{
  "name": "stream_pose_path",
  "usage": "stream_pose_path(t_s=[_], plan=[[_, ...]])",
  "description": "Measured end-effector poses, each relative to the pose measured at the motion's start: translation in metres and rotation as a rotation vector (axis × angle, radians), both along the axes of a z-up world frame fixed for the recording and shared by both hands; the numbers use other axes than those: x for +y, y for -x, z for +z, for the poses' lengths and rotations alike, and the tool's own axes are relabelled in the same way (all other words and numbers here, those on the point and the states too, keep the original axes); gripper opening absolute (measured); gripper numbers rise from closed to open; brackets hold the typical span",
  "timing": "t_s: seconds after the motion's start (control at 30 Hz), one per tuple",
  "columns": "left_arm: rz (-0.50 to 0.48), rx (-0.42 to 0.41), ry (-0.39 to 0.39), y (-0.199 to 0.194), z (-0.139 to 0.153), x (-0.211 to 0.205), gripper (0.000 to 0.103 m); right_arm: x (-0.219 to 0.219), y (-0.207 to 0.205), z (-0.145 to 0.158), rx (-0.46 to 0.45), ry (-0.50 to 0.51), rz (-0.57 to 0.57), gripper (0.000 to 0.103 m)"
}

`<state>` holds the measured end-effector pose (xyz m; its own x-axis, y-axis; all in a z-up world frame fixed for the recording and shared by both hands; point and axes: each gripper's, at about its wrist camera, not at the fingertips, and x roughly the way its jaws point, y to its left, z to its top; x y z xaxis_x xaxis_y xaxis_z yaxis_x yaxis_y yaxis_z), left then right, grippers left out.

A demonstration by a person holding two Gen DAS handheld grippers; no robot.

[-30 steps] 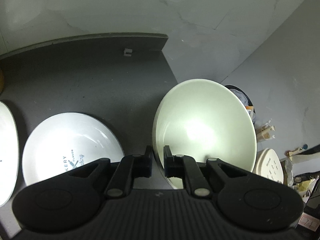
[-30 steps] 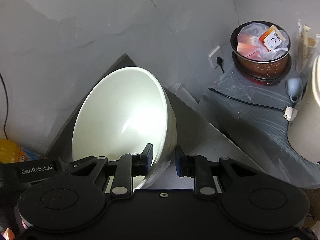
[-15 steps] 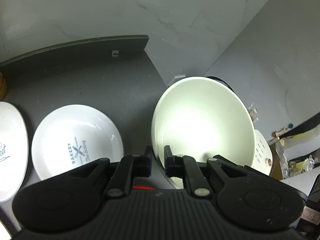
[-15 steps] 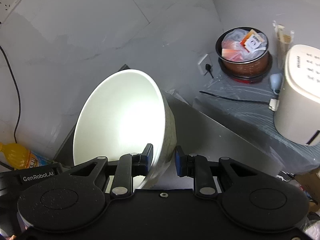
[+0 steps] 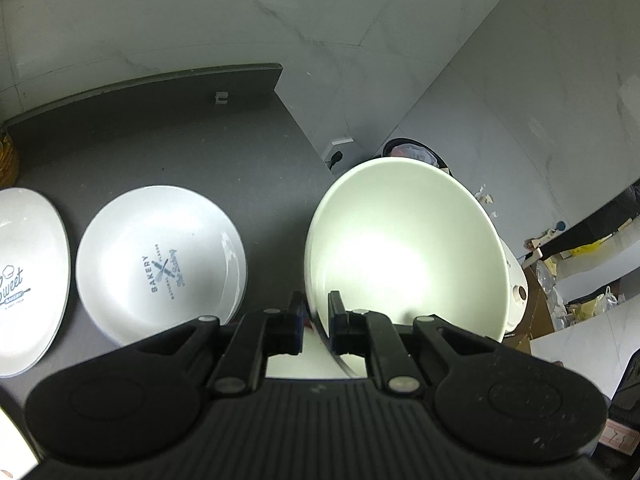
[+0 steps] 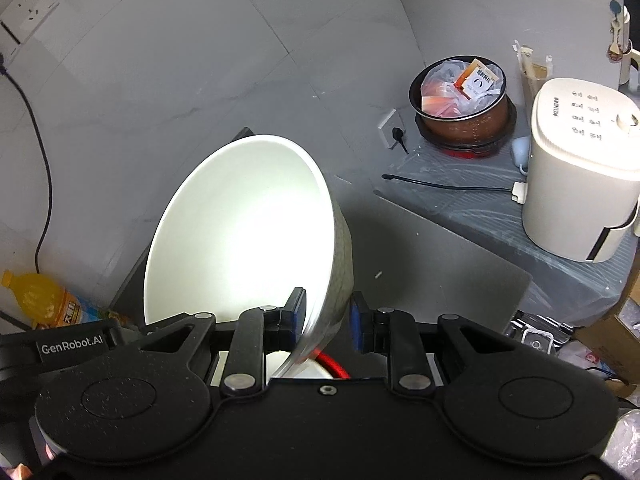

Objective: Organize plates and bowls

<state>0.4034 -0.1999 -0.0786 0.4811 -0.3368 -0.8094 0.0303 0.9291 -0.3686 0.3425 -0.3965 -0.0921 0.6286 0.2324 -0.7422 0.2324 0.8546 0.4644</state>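
My left gripper (image 5: 316,314) is shut on the near rim of a large white bowl (image 5: 404,248), held tilted in the air over the right edge of the dark table (image 5: 160,136). My right gripper (image 6: 326,314) is shut on the rim of another large white bowl (image 6: 244,232), also lifted and tilted. On the table lie a white plate printed "BAKERY" (image 5: 160,260) and, at the far left, a white plate printed "Sweet" (image 5: 28,276). Something white and red shows below both grippers, mostly hidden.
A cream appliance (image 6: 580,168) and a brown pot with bags (image 6: 464,104) stand on a low grey surface to the right. A yellow drink bottle (image 6: 44,300) lies at the left. A wall socket with a plug (image 6: 394,130) sits low on the wall.
Both grippers have risen and drawn back with their bowls, so more of the table, both plates and the appliance show. Both grips are unchanged.
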Motion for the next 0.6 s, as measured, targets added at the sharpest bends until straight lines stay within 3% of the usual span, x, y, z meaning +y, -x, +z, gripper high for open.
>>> stream_pose_path(t_s=[0.6], plan=[[-0.038,0.034,0.012,0.049,-0.013,0.031,0.010,0.033,0.047,-0.005,0.033,0.014,-0.041,0.023]])
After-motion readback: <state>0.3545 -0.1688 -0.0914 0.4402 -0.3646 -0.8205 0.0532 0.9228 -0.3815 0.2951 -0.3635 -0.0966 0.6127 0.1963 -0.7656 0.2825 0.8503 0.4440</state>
